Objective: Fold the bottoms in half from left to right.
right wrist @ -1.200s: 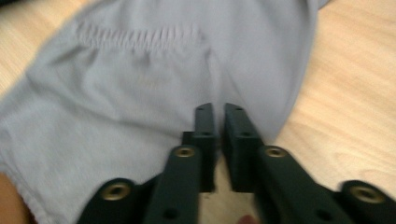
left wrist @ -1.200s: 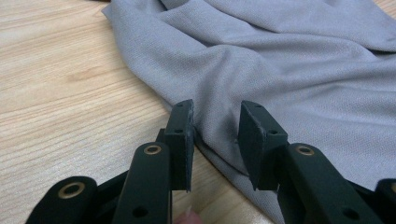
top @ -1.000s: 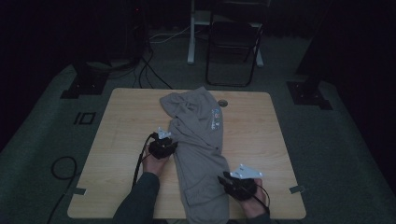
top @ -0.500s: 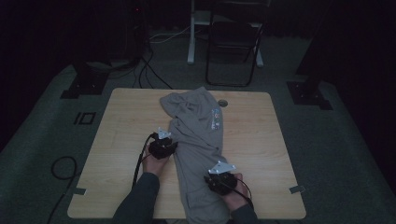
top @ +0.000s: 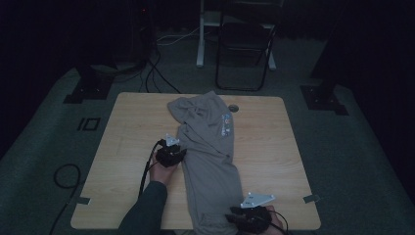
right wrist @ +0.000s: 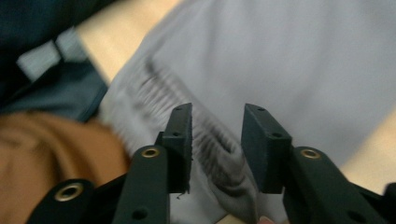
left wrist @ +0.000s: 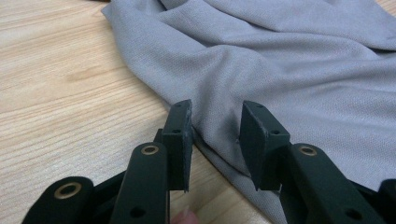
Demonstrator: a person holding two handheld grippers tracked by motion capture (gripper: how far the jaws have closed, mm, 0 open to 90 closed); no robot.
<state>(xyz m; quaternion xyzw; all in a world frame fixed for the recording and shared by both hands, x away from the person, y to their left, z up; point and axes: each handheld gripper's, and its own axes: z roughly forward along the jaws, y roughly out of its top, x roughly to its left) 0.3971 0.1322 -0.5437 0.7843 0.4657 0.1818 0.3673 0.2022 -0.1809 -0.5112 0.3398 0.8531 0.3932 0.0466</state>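
A long grey garment (top: pixel 210 161) with a small blue print lies on the wooden table (top: pixel 279 147), running from the back middle down over the front edge. At its left edge, my left gripper (top: pixel 178 155) rests on the table. In the left gripper view this gripper (left wrist: pixel 215 112) is open, its jaws straddling the hem of the grey cloth (left wrist: pixel 299 70). My right gripper (top: pixel 235 215) sits at the table's front edge beside the garment's near end. In the right gripper view it (right wrist: pixel 215 114) is open over a ribbed band of the garment (right wrist: pixel 205 135), and the picture is blurred.
A dark folding chair (top: pixel 244 44) and a white stand (top: pixel 200 34) are on the floor behind the table. A round cable hole (top: pixel 233 107) lies near the table's back edge. Bare wood (top: pixel 132 127) spreads either side of the garment. Cables run across the floor at left.
My right gripper swung left onto the garment, then pulled back toward the front edge of the table. The left gripper and the garment stay where they were.
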